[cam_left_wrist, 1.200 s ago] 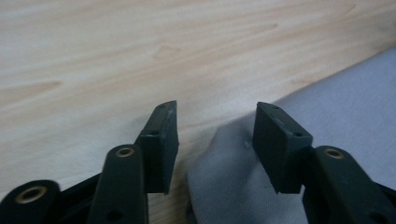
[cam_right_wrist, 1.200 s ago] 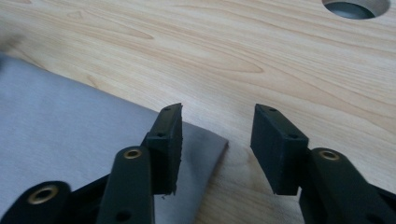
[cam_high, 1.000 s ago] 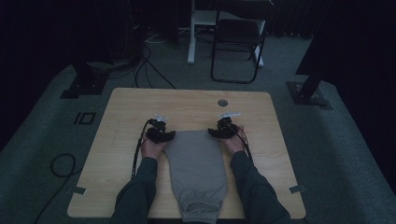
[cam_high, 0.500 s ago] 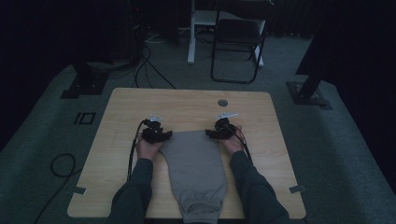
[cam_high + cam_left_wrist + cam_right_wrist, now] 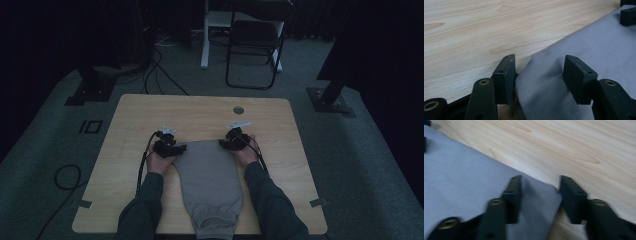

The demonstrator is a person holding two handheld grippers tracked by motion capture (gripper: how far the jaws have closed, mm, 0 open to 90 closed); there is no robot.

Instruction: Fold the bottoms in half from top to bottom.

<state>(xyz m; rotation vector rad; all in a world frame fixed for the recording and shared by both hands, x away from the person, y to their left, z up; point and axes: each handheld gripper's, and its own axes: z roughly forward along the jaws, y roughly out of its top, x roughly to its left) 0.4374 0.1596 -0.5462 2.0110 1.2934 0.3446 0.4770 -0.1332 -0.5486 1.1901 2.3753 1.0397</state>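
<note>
A grey folded garment (image 5: 210,180) lies flat on the wooden table (image 5: 200,110), its cuffed end toward the near edge. My left gripper (image 5: 179,148) is at its far left corner and my right gripper (image 5: 223,144) at its far right corner. In the left gripper view the jaws have just been opening, and the left gripper (image 5: 539,75) stands open with a raised fold of the grey cloth (image 5: 544,95) between the pads. In the right gripper view the jaws have just been closing around the cloth corner (image 5: 539,195). The right gripper (image 5: 541,193) still shows a gap, with no pinch visible.
A round grommet (image 5: 238,109) sits in the tabletop beyond the grippers. A black chair (image 5: 252,45) and a white desk leg (image 5: 205,35) stand on the floor behind the table. Cables (image 5: 65,175) lie on the floor at the left. Bare wood surrounds the garment.
</note>
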